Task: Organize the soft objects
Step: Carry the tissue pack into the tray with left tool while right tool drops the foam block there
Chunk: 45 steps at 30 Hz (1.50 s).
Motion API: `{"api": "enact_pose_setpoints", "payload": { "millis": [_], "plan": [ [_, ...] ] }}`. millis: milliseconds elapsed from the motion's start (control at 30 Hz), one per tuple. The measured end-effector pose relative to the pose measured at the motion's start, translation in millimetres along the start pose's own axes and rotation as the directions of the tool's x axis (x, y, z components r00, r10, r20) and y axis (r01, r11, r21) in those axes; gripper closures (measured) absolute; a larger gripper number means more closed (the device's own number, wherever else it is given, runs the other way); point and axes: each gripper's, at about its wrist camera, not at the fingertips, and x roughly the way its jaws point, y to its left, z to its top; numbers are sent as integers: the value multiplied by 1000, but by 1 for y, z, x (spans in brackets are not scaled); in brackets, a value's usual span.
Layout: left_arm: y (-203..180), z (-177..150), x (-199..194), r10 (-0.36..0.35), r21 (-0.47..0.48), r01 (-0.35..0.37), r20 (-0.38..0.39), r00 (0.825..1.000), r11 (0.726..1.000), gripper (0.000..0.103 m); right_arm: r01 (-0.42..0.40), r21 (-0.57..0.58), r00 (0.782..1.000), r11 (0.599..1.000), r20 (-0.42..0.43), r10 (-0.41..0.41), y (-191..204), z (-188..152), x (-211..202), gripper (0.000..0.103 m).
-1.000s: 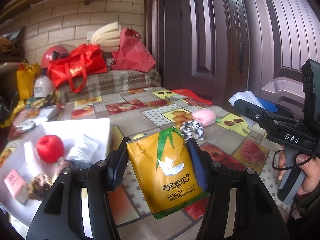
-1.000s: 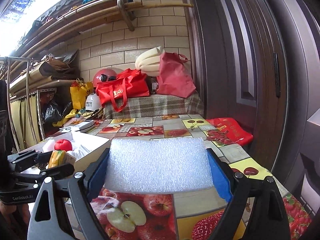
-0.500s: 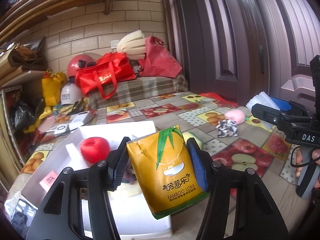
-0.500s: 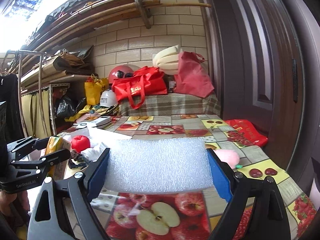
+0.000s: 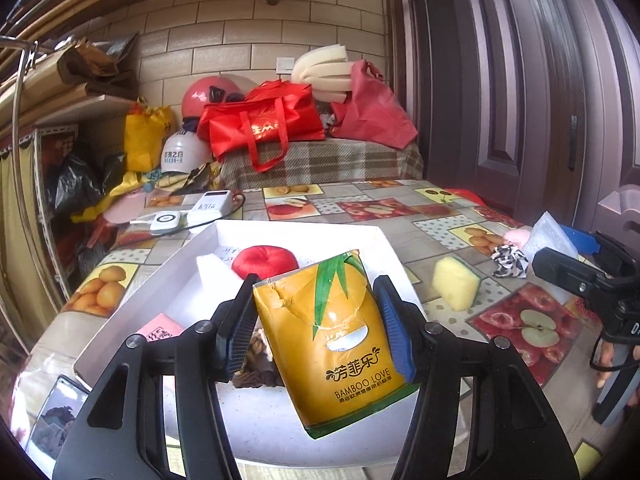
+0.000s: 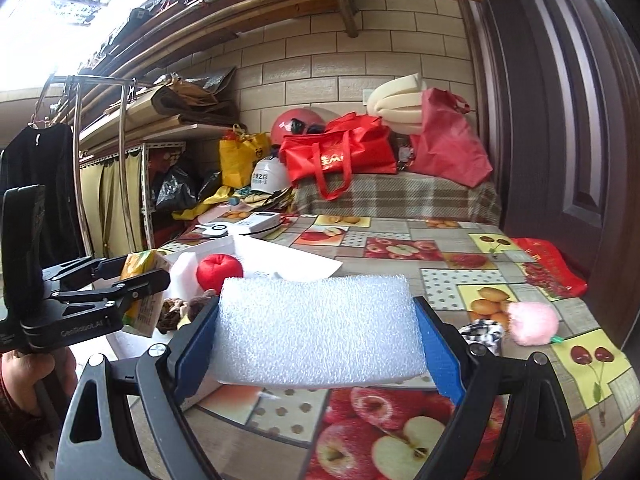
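Observation:
My left gripper (image 5: 316,326) is shut on a yellow Bamboo Love tissue pack (image 5: 332,344) and holds it above the white box (image 5: 300,228). The box holds a red plush apple (image 5: 264,260), a white foam piece (image 5: 212,276), a pink card (image 5: 160,328) and brown items. My right gripper (image 6: 318,344) is shut on a white foam sheet (image 6: 320,328) above the table, right of the box. A yellow sponge (image 5: 456,286), a black-and-white cloth (image 5: 508,260) and a pink pompom (image 6: 532,322) lie on the table.
The table has a fruit-print cloth (image 6: 400,248). White devices (image 5: 208,210) lie behind the box. A plaid bench (image 5: 328,160) with red bags (image 5: 264,124) stands at the back, a dark door (image 5: 520,80) on the right. A red bag (image 6: 548,268) lies at the table's right edge.
My left gripper has swung left with the tissue pack, from over the table to over the white box. My right gripper has shifted left with the foam sheet.

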Motion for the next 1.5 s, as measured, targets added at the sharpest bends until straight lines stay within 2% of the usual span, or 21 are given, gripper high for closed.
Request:
{"api": "enact_pose_setpoints", "payload": {
  "millis": [133,333,433,667,800,900,1000,1133,1233,1300,1500],
  "plan": [
    [9,0,1,32,-5,-32,9,999,999,46,-39,-14,999,999,-23,38,13,0,8,13],
    [34,0,3,74,-65,-74,2,997,995,45,-102,-21,991,995,-88,99,31,-2,28,13],
    [43,0,6,73,-96,-73,-13,997,993,45,-118,-35,988,992,-100,114,42,-3,38,13],
    [44,1,14,75,-81,-77,-26,997,994,45,-183,-113,977,977,-129,168,72,-1,52,13],
    [49,2,19,67,-105,-72,-45,997,992,45,-195,-170,972,966,-165,167,91,-2,62,13],
    [52,2,20,58,-126,-65,-54,997,990,45,-213,-210,961,954,-218,167,103,-5,72,13],
    [52,3,20,60,-119,-66,-51,997,991,45,-235,-246,942,940,-298,157,113,-10,85,13],
    [52,3,20,60,-107,-65,-45,997,992,45,-249,-242,919,938,-363,151,115,-13,102,13],
    [52,3,19,58,-111,-63,-46,997,992,45,-248,-194,903,949,-402,154,108,-12,116,13],
    [53,3,19,57,-111,-62,-46,997,992,45,-230,-163,899,959,-413,145,100,-10,126,13],
    [55,3,19,60,-117,-65,-47,997,991,45,-108,-93,918,990,-392,63,70,3,155,13]
  ]
}}
